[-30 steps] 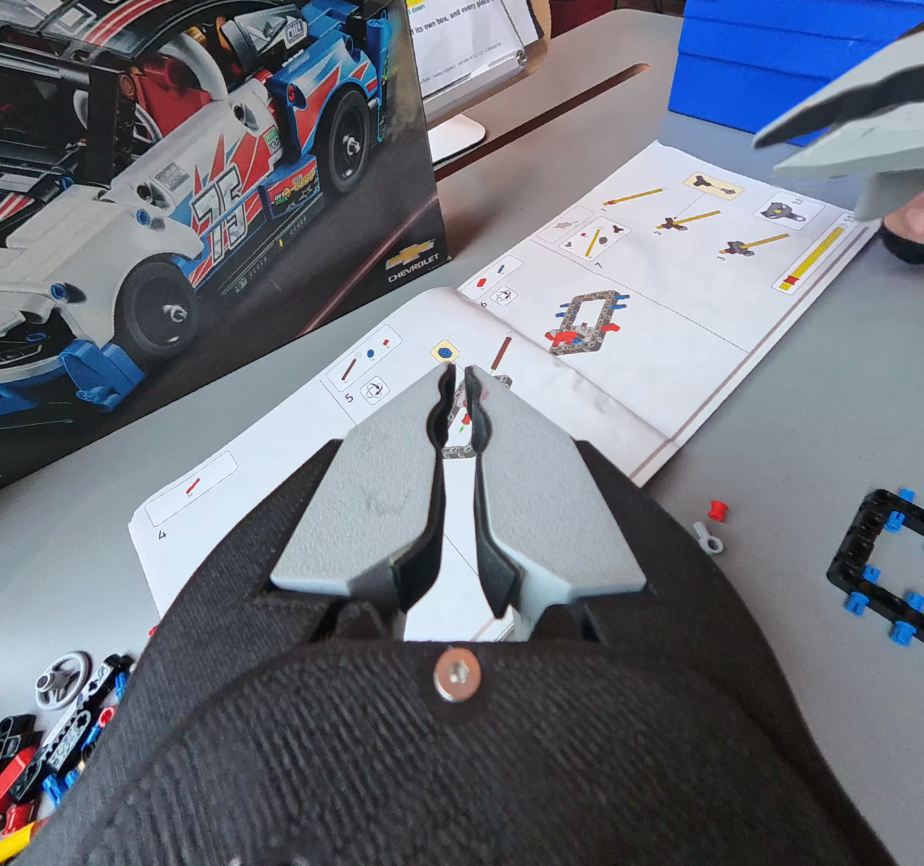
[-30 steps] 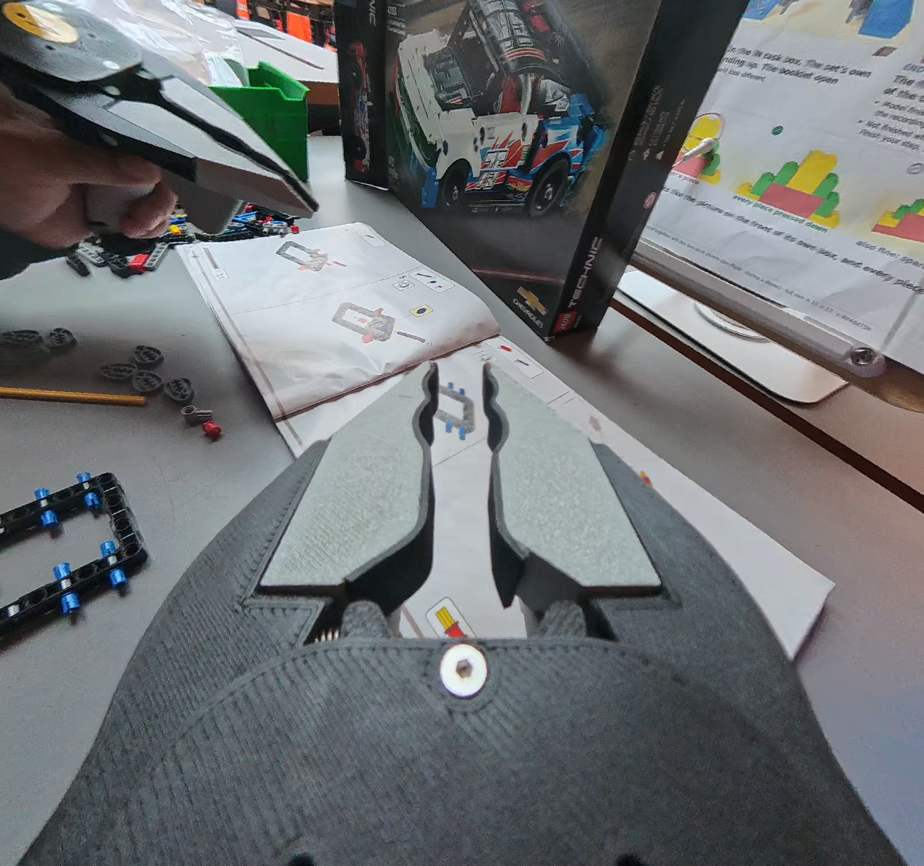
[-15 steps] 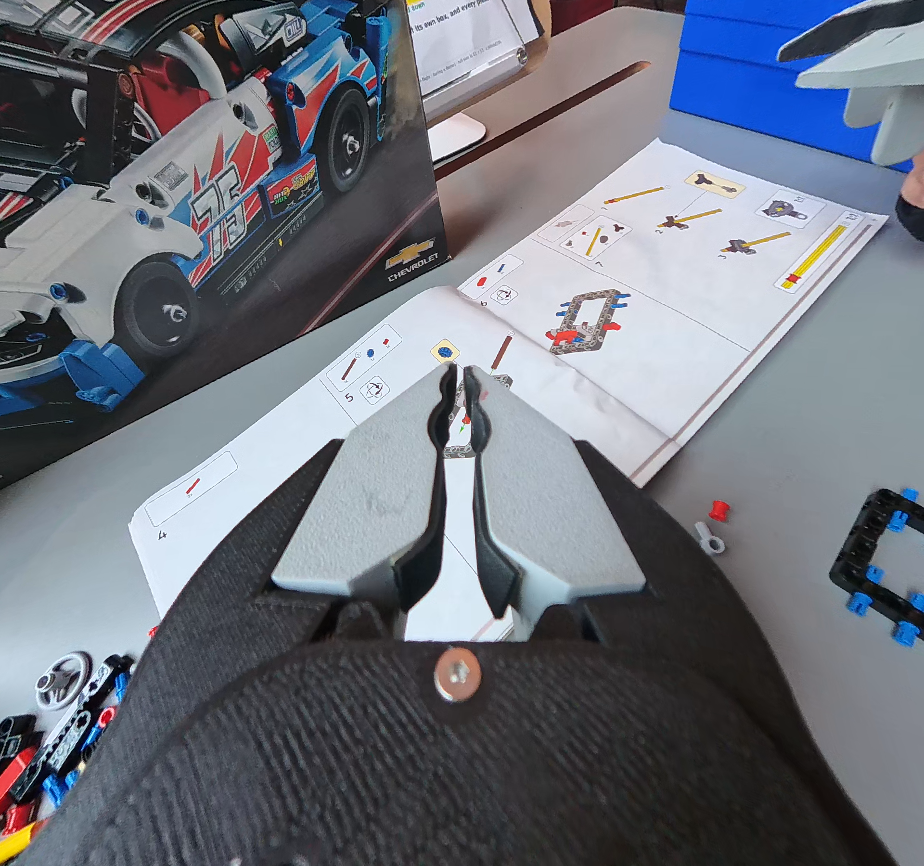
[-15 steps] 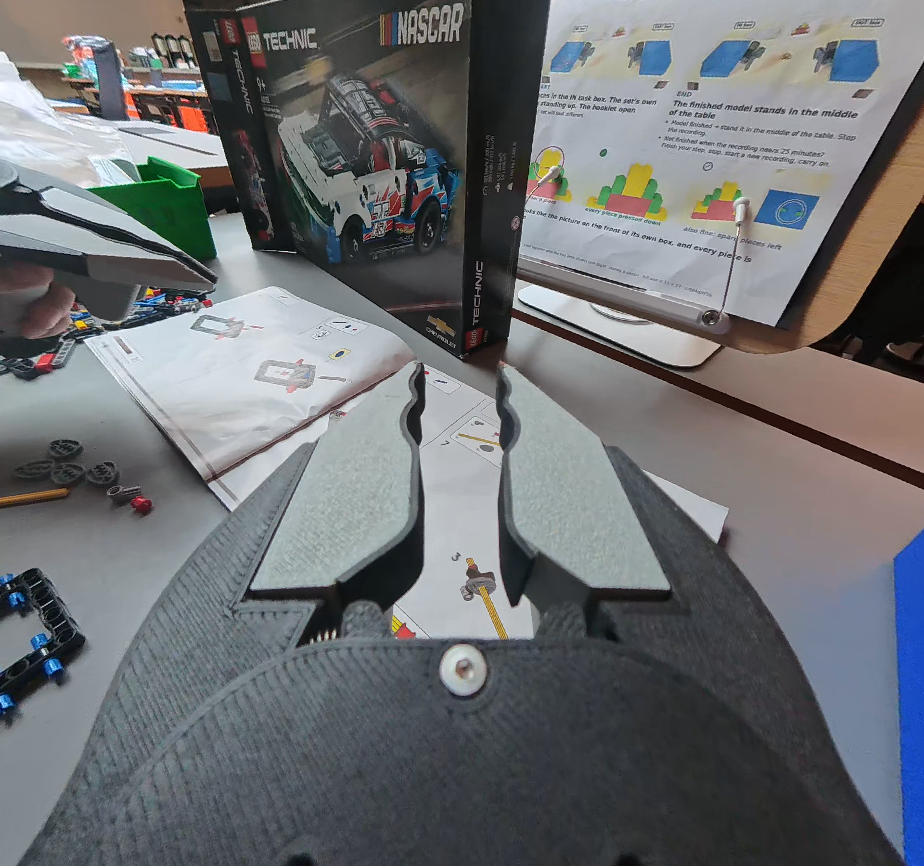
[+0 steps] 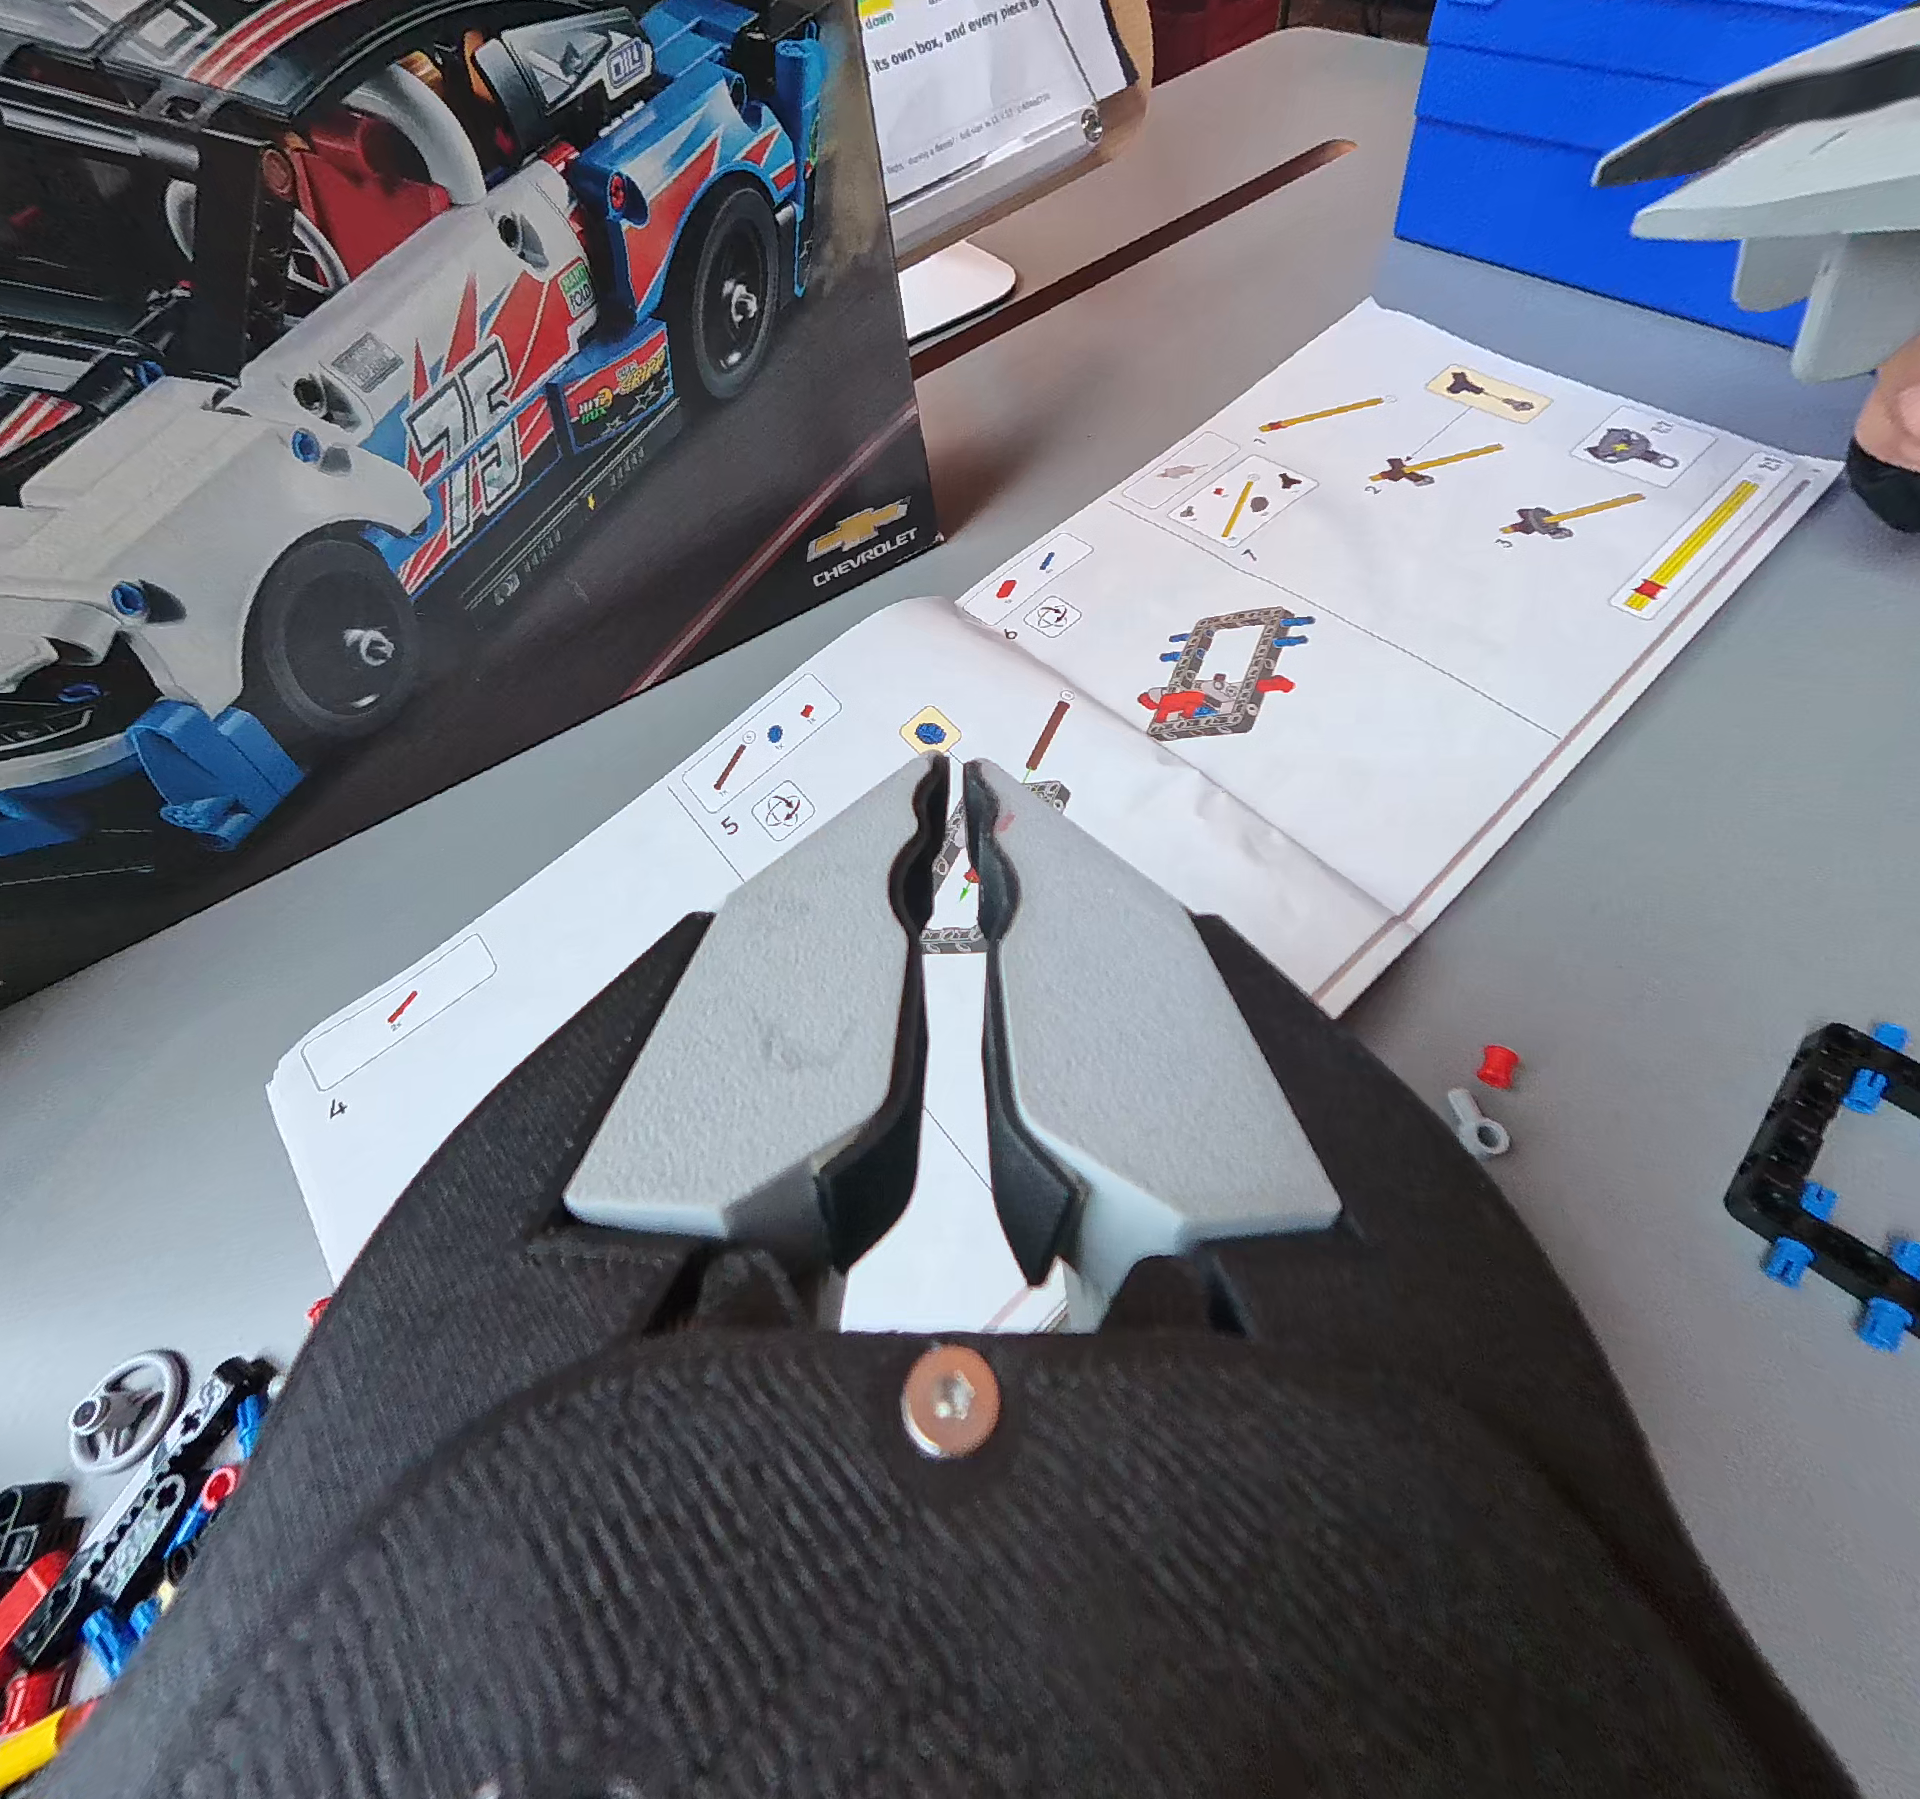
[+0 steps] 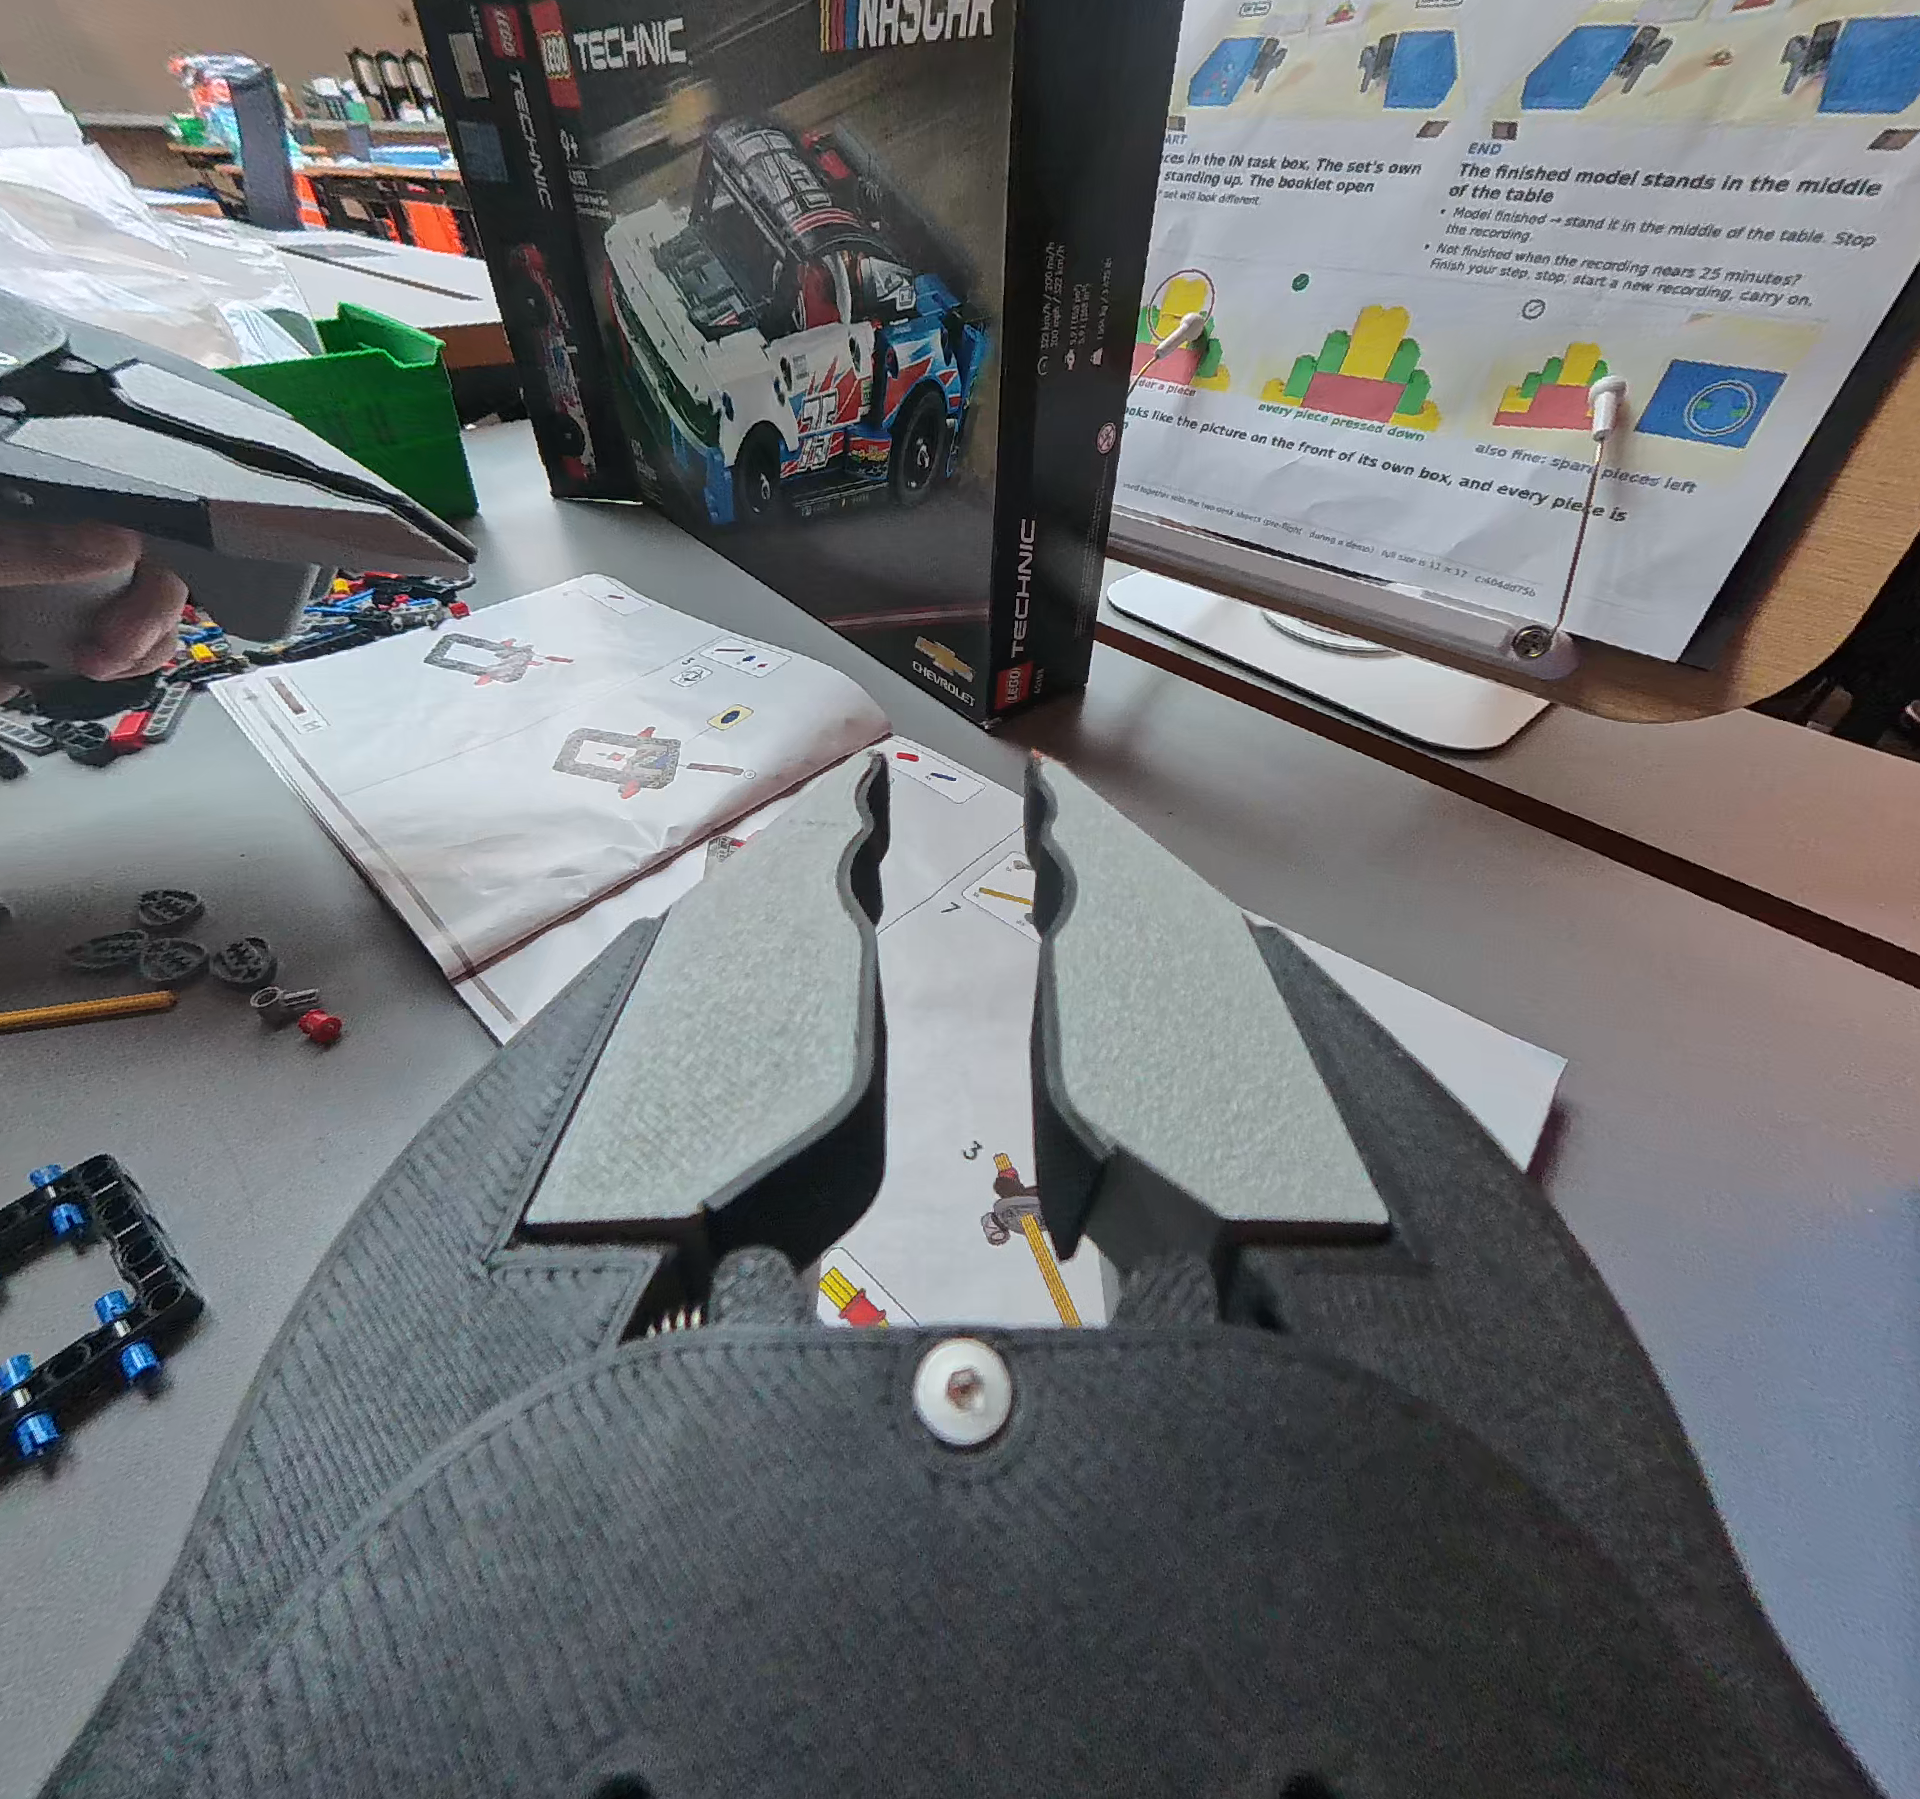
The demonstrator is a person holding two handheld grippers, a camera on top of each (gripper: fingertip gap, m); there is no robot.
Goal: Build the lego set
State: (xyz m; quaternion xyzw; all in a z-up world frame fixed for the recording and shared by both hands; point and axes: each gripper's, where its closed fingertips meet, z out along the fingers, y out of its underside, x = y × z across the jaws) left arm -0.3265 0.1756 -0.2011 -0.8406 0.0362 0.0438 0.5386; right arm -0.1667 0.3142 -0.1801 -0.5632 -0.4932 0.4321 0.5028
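Observation:
The open instruction booklet [image 5: 1351,710] lies flat on the grey table; it also shows in the right wrist view [image 6: 540,741]. My left gripper [image 5: 956,767] hovers over its left page, shut and empty. My right gripper [image 6: 956,767] is open and empty above the booklet's right page. A black frame with blue pins [image 5: 1839,1188] lies on the table right of the booklet, also seen in the right wrist view [image 6: 83,1282]. A red bush [image 6: 320,1025], a grey connector [image 6: 278,1003], dark gears [image 6: 171,949] and a yellow axle [image 6: 83,1011] lie beside it.
The set's box [image 6: 810,295] stands upright behind the booklet. A sheet on a stand [image 6: 1507,243] is to its right. A blue bin [image 5: 1610,87] sits at the far right, a green bin [image 6: 364,399] at the far left. A pile of loose parts [image 5: 104,1541] lies left. The gap from one gripper's tips to the other's is roughly 20 centimetres. It is some 15 centimetres from my left tips to the red bush [image 6: 320,1025]. It turns up in the left wrist view [image 5: 1493,1068] as well.
My right gripper has risen and drawn back to the right over the booklet, tilting up, and its jaws have opened a little wider. My left gripper has stayed put.

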